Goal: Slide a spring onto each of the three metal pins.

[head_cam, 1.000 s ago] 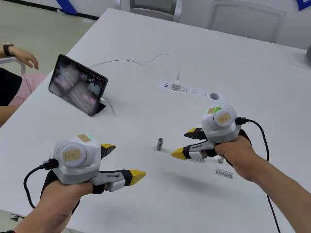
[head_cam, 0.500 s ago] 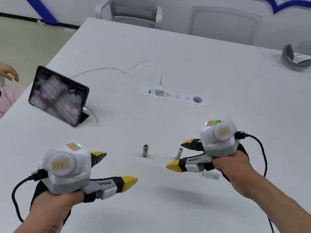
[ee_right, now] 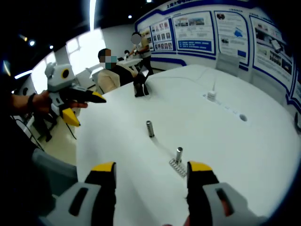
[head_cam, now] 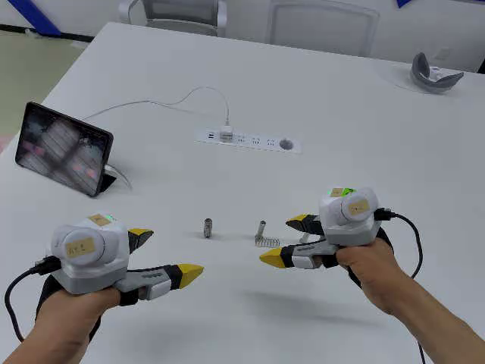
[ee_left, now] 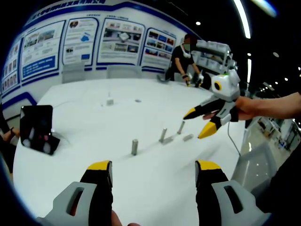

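Note:
Two small metal pins stand mid-table: the left pin (head_cam: 208, 227) (ee_right: 150, 128) looks ribbed, as if a spring sits on it, and the right pin (head_cam: 261, 230) (ee_right: 179, 154) is bare. A loose spring (head_cam: 267, 242) (ee_right: 176, 166) lies at the bare pin's foot. The left gripper view shows three upright pins (ee_left: 135, 146) (ee_left: 163, 135) (ee_left: 181, 127) and a spring (ee_left: 188, 137) lying beside the farthest pin. My right gripper (head_cam: 280, 240) (ee_right: 148, 168) is open, just right of the bare pin. My left gripper (head_cam: 165, 254) (ee_left: 153, 165) is open at the lower left, nothing between its fingers.
A tablet (head_cam: 64, 148) leans on its stand at the left. A white power strip (head_cam: 246, 140) with a cable lies behind the pins. A grey headset (head_cam: 436, 73) rests at the far right. Chairs stand at the table's far edge. People stand beyond the table.
The head camera has tilted up and turned. My right gripper has drawn back a little to the right, uncovering the bare pin and the spring at its foot. Both grippers stay open.

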`<action>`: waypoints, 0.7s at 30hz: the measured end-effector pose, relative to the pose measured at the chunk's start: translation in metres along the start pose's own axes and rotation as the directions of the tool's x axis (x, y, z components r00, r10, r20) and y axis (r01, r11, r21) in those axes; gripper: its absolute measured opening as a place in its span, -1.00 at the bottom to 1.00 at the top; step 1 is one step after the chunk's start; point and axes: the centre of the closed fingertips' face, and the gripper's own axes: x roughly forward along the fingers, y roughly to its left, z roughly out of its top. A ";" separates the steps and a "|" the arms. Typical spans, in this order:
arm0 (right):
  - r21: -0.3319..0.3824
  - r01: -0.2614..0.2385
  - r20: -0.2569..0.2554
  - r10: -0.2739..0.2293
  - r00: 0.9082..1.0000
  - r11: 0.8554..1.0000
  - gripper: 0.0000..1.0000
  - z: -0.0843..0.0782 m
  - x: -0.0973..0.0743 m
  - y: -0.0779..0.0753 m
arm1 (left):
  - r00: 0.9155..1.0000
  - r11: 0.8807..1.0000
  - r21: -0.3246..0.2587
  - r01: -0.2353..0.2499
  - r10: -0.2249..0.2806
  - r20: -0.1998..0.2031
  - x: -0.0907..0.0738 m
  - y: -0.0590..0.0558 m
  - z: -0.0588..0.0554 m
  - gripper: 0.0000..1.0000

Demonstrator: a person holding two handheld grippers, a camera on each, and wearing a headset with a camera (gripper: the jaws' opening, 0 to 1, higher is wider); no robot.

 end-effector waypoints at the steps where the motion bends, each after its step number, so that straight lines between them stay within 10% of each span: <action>1: 0.003 0.005 0.004 -0.005 1.000 1.000 0.25 -0.001 -0.002 0.000 | 1.000 1.000 0.001 0.001 -0.001 0.000 0.000 0.000 0.000 0.46; 21: 0.091 0.074 0.044 -0.079 0.996 0.993 0.46 -0.029 -0.035 0.001 | 0.999 0.999 0.022 0.029 -0.029 -0.018 0.014 -0.012 0.002 0.47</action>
